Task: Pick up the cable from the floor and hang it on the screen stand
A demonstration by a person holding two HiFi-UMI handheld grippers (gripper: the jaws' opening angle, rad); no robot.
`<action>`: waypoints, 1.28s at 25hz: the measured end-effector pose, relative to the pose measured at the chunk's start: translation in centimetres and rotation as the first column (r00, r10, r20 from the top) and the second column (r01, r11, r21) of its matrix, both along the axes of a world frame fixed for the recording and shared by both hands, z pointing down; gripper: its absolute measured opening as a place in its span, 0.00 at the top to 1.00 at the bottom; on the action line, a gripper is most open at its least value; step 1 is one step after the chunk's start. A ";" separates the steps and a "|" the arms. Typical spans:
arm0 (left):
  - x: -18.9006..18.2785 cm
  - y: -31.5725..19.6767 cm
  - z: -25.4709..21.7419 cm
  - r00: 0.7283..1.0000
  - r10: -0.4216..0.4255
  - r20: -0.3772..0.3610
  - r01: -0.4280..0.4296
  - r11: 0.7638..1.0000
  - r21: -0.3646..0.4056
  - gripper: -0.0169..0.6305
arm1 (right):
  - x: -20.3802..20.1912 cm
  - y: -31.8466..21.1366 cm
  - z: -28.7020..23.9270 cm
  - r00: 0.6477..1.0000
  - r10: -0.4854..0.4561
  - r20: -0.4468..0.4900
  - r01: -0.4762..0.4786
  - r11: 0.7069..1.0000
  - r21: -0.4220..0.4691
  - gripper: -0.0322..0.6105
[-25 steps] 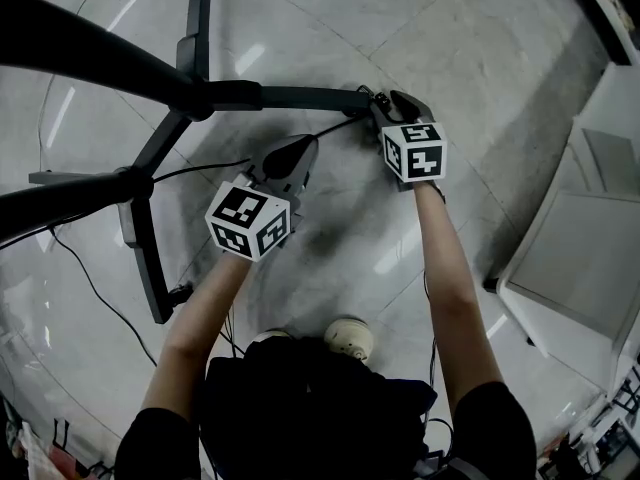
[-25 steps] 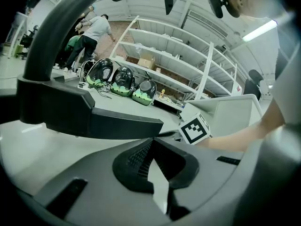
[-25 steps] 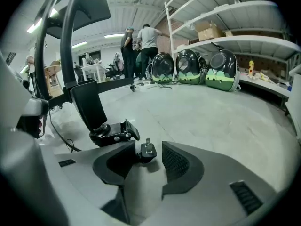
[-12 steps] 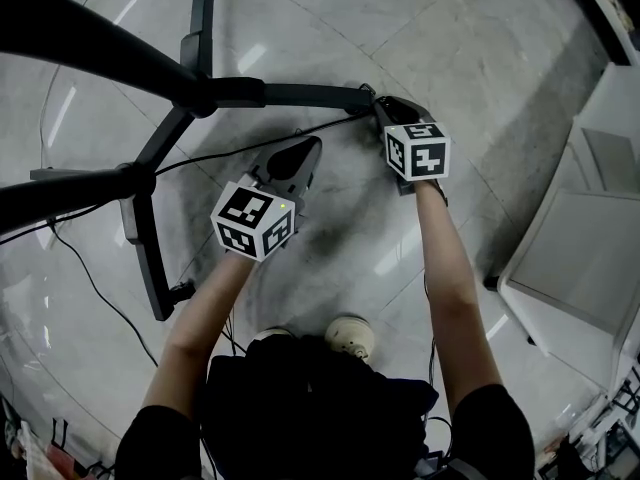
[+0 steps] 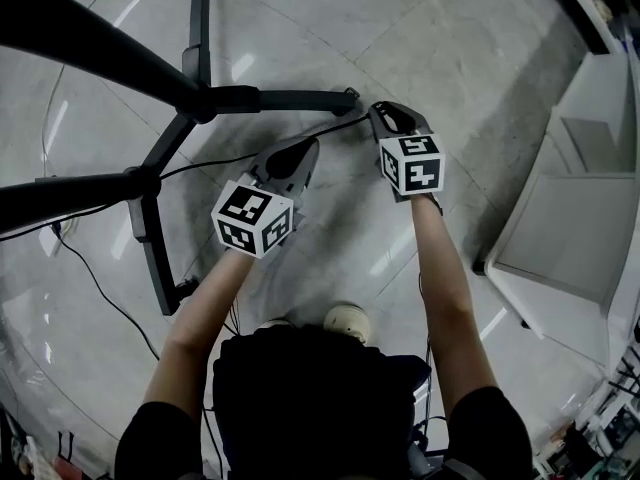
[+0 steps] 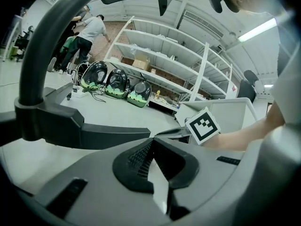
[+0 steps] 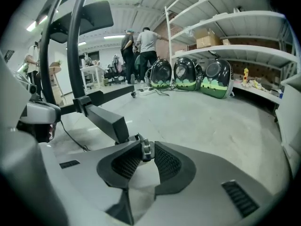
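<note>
Two grippers at the cable, one gripping.
The thin black cable [image 5: 205, 164] is clamped at its metal plug end [image 7: 146, 149] by the right gripper [image 7: 143, 151], whose jaws have just been closing. The rest is trailed over the grey polished floor [image 5: 450, 48] by the black screen stand [image 5: 215, 98]. The left gripper [image 6: 153, 141] is closed tip to tip, with nothing seen between.

No legible words or numbers anywhere; only black-and-white square markers, on the cubes of the left gripper [image 5: 303, 150] and right gripper [image 5: 386, 117].
</note>
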State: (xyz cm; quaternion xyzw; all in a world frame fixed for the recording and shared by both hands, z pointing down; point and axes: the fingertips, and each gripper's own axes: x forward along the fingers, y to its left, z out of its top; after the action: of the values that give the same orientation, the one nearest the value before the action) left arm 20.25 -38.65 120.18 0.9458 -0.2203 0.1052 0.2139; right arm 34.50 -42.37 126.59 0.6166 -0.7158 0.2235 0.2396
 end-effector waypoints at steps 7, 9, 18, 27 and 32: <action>-0.4 0.5 -6.1 1.000 0.011 0.002 -0.011 1.000 -0.016 0.96 | -1.6 1.4 -6.7 1.000 -0.009 0.011 0.009 1.000 -0.003 0.79; -0.5 0.6 -8.1 1.000 0.006 0.004 -0.006 1.000 -0.025 0.96 | -2.1 1.8 -8.6 1.000 -0.008 0.018 0.008 1.000 -0.011 0.79; -0.8 2.2 -17.6 0.999 -0.002 0.038 0.004 0.999 -0.053 0.96 | -3.5 3.5 -19.3 0.997 0.017 0.077 -0.016 1.000 -0.003 0.79; -2.7 4.3 -30.8 0.998 -0.007 0.062 0.011 0.998 -0.065 0.96 | -6.5 6.0 -33.1 0.993 -0.011 0.114 0.008 1.000 0.027 0.79; -3.4 4.9 -39.0 0.998 -0.014 0.062 0.017 0.999 -0.047 0.96 | -7.6 7.1 -41.1 0.992 -0.017 0.125 0.013 0.999 0.035 0.79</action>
State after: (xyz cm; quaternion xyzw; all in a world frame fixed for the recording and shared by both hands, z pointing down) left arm 16.80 -33.77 81.22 0.9351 -0.2316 0.1379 0.2301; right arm 26.91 -35.27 85.48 0.5999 -0.7377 0.2477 0.1856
